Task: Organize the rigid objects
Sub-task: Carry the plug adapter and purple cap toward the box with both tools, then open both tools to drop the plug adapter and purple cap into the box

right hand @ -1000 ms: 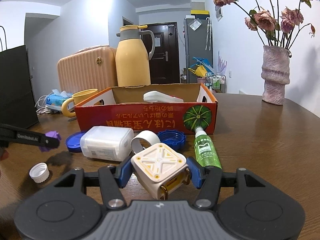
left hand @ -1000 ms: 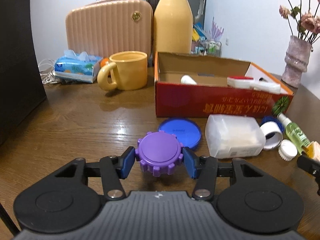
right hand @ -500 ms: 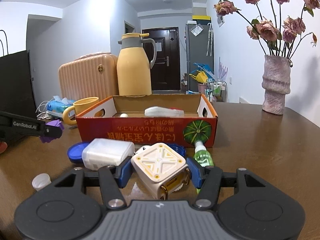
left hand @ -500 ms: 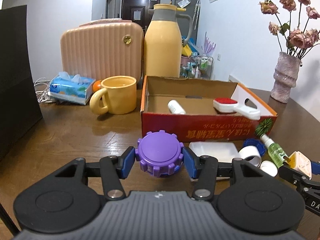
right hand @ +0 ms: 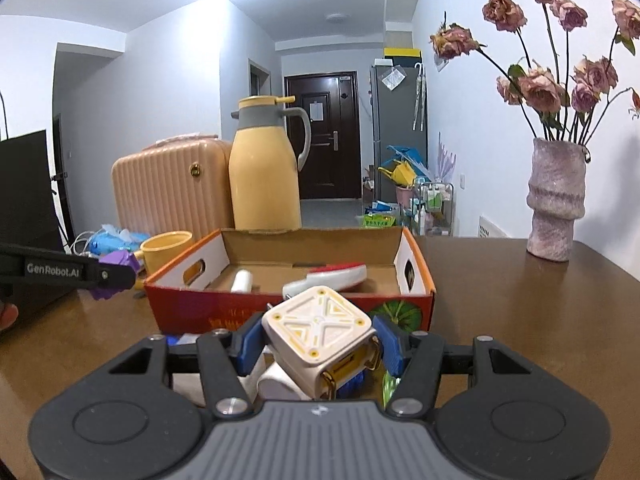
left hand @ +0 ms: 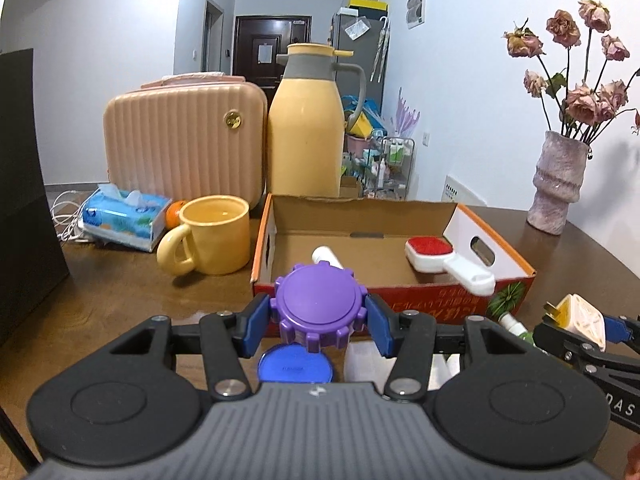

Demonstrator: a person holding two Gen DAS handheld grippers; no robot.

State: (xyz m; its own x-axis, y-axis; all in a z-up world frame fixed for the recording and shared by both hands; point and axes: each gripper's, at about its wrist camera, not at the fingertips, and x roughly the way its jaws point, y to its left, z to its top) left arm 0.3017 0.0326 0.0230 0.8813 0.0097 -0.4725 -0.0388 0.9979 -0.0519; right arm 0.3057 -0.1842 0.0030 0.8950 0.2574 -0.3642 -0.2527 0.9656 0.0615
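My left gripper (left hand: 318,320) is shut on a purple toothed cap (left hand: 318,308) and holds it in the air in front of the open cardboard box (left hand: 400,300). My right gripper (right hand: 318,346) is shut on a white and yellow plug adapter (right hand: 318,330), also lifted, in front of the same box (right hand: 224,312). The box holds a red-topped white brush (left hand: 444,260) and a small white bottle (left hand: 326,256). Each gripper shows in the other view: the right one at the right edge (left hand: 576,330), the left one at the left edge (right hand: 114,274).
On the table below lie a blue lid (left hand: 296,368), a white container (left hand: 364,360) and a green bottle (left hand: 516,326). A yellow mug (left hand: 212,240), tissue pack (left hand: 124,216), pink case (left hand: 184,144) and yellow jug (left hand: 306,128) stand behind. A vase (left hand: 558,184) stands far right.
Both grippers have risen from the table with their objects and moved toward the box. The box interior now shows from higher up.
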